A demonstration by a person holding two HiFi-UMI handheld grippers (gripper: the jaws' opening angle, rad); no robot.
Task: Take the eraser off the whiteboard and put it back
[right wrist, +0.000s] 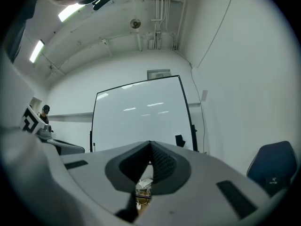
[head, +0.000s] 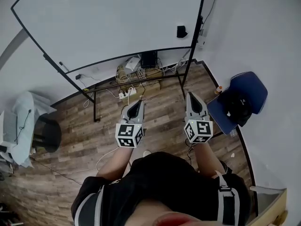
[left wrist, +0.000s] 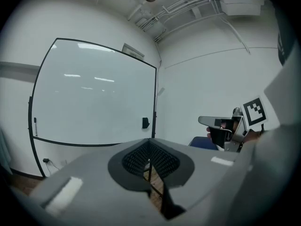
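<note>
Jaws of left gripper (left wrist: 149, 146) and right gripper (right wrist: 150, 147) are both fully closed, tips together, with nothing between them. Both grippers point side by side at the whiteboard (head: 117, 27), well apart from it. Black eraser (head: 182, 31) sits on the board face near its right edge

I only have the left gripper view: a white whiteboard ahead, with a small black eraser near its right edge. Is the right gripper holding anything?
Observer: No. In the right gripper view, the right gripper has its jaws together, with nothing between them.
Operator: Anything below the board?
Observer: The head view shows tangled cables and a white power strip on the wooden floor under the black-framed whiteboard.
Operator: And on my right?
Observer: A blue chair with a black item on it stands by the right wall.
</note>
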